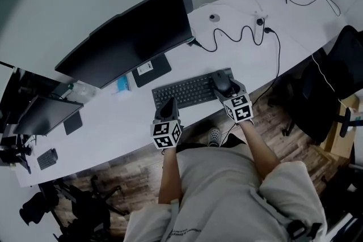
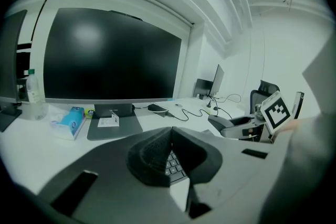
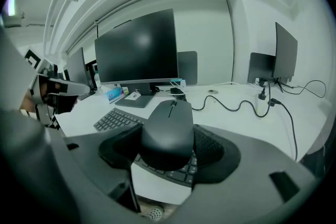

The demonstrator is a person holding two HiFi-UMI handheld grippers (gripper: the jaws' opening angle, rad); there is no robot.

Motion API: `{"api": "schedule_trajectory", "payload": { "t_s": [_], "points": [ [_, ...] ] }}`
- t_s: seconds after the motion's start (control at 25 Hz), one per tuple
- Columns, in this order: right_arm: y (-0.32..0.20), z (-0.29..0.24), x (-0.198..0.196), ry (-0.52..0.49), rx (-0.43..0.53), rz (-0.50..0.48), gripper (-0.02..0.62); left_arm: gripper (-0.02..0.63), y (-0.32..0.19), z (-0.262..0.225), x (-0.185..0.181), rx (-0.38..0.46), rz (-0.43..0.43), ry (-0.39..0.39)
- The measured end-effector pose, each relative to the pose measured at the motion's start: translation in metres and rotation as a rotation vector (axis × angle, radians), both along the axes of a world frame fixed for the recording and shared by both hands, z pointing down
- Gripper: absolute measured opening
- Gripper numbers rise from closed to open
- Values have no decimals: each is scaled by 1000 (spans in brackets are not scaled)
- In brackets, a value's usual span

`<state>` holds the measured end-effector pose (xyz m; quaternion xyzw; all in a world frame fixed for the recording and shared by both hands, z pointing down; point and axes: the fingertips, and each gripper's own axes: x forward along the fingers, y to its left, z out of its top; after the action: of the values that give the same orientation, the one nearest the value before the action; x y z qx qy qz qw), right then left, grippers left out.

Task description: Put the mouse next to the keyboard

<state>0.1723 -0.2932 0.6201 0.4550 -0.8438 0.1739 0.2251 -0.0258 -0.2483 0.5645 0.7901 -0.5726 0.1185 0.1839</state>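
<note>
While my right tongs [image 3: 170, 153] are clamped on the mouse [image 3: 168, 126], with pads on both flanks and jaws wide because the body is wide, my left tongs [image 2: 170, 157] are pinched fully together and empty. They sit over the left end of the keyboard [image 1: 184, 92].

The mouse is over the keyboard's right end, and the right gripper view shows keys directly under it. I can't tell if it's resting on the keys or hanging just above. So it's not placed yet. The target is the bare desk [image 1: 252, 68] just right of the keyboard.

Risks from here:
- Letting go now: the mouse lands on the keys, tilted, and may slide toward the near edge. That edge is close, with the floor [image 1: 272, 122] below.
- The grip is on smooth curved sides, so a quick swing or twist could squirt it out forward.
- Overshooting right or back: a black cable [image 1: 232, 37] snakes across the desk there. It's well apart now, but I'd stay on the near side of it.
- Set-down angle: my tongs point downward, so the nose likely touches first and the mouse could rock on release.

The left tongs are off the likely path.
</note>
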Motion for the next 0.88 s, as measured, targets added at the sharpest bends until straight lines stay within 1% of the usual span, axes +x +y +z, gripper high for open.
{"api": "schedule_trajectory", "payload": {
  "t_s": [0.2, 0.32, 0.44, 0.56, 0.72, 0.88],
  "points": [
    [-8, 11, 39, 54, -8, 30, 302, 25, 1, 1, 1, 1, -9, -13],
    [-10, 21, 62, 70, -24, 64, 302, 25, 4, 4, 1, -9, -10, -36],
    [-11, 34, 82, 99, -39, 96, 302, 25, 6, 5, 1, -10, -11, -34],
    [-14, 48, 96, 119, -58, 111, 302, 25, 9, 4, -1, -10, -18, -36],
    [-20, 65, 111, 149, -78, 105, 302, 25, 12, 6, -6, -14, -30, -40],
    [-28, 78, 127, 173, -98, 113, 302, 25, 14, 5, -4, -12, -12, -23]
  ]
}}
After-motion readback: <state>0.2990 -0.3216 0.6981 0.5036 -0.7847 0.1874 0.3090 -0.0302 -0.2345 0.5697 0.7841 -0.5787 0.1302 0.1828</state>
